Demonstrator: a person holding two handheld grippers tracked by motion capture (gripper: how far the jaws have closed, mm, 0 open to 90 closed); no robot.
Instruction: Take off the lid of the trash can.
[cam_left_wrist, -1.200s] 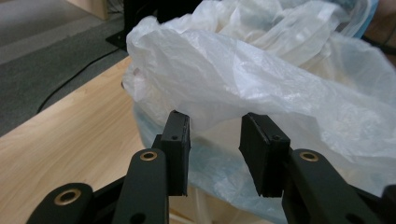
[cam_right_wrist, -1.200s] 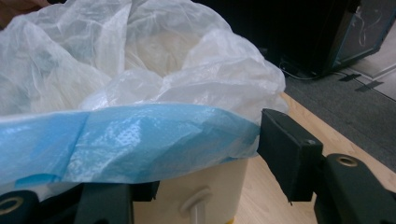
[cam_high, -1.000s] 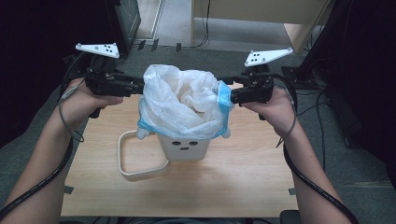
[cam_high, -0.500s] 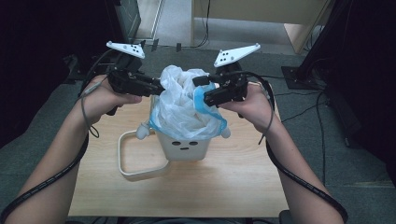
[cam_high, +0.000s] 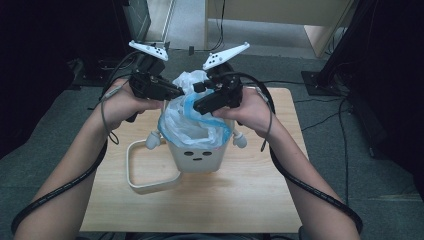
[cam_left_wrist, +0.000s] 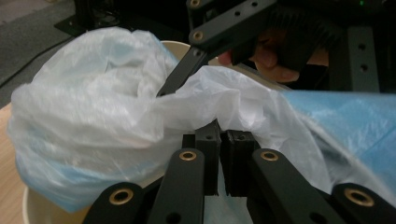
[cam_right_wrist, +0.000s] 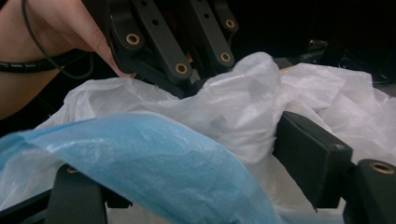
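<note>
From above, both grippers meet over the bin (cam_high: 201, 152), gathering its bag (cam_high: 187, 117) mouth so it can be tied; a loose ring (cam_high: 150, 167) lies beside. The left gripper (cam_left_wrist: 223, 140) pinches bag film. The right gripper (cam_right_wrist: 196, 154) has just been spreading, film bunched between.

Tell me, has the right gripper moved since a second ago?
Yes. In the high view the right gripper has swung in from the bin's right rim toward its middle, bunching the bag against the left gripper.
</note>
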